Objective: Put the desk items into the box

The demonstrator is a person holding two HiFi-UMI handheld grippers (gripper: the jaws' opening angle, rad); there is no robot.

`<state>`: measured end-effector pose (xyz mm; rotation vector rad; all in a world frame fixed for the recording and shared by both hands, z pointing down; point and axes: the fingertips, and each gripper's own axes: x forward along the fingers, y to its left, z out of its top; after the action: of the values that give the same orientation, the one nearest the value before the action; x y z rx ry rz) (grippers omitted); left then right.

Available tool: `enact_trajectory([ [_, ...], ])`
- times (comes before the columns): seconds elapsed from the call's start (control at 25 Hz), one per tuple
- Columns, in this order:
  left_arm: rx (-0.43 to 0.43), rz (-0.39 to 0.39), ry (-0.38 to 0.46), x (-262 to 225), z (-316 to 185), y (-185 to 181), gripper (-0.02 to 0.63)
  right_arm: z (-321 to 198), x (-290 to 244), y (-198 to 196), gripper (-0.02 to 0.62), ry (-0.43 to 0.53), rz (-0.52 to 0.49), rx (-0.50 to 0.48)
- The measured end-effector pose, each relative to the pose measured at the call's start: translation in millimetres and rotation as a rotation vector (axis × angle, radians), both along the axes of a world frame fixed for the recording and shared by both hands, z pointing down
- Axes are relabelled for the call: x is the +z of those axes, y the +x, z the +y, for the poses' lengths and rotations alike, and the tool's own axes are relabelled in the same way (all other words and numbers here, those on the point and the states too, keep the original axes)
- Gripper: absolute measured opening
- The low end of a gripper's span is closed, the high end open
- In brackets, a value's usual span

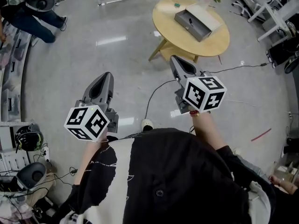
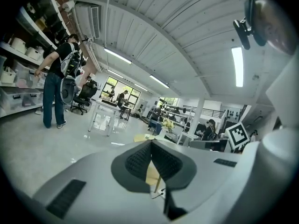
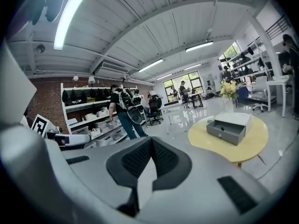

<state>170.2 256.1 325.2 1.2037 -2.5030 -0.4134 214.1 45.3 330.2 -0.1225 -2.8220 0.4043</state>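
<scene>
1. Left gripper (image 1: pixel 104 77) and right gripper (image 1: pixel 174 59) are pointing forward over the floor (image 1: pixel 117 55), fingers pressing together, empty.
2. Box (image 1: pixel 201 20) is sitting on the round desk (image 1: pixel 187 42), well ahead; green item (image 1: pixel 177 5) near it is showing too small to identify.

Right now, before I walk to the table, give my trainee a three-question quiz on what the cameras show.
1. True or false: the grey box stands on the round yellow table with its drawer pulled open.
2. Multiple choice: the left gripper is A) shut on a pen, B) shut with nothing in it, C) wide open.
3. Fill in: the right gripper is ___ and empty, and is held over the floor, short of the table.

Key: 1 true; 2 B; 3 shut.
</scene>
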Motion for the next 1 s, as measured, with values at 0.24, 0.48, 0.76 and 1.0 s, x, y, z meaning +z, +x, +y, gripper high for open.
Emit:
enact_trajectory([
  [0.24, 0.013, -0.016, 0.017, 2, -39, -27, 0.011, -31, 14, -25, 0.005, -0.004, 0.009, -0.007],
  [0.48, 0.016, -0.009, 0.042, 8, -56, -37, 0.011, -37, 28, -29, 0.005, -0.020, 0.022, -0.014],
  [0.76, 0.066, 0.022, 0.021, 16, -78, -47, 0.011, -48, 48, -34, 0.005, -0.064, 0.070, 0.008],
  [1.0, 0.087, 0.055, 0.021, 34, -89, -68, 0.011, -55, 68, -46, 0.005, -0.067, 0.108, 0.035],
])
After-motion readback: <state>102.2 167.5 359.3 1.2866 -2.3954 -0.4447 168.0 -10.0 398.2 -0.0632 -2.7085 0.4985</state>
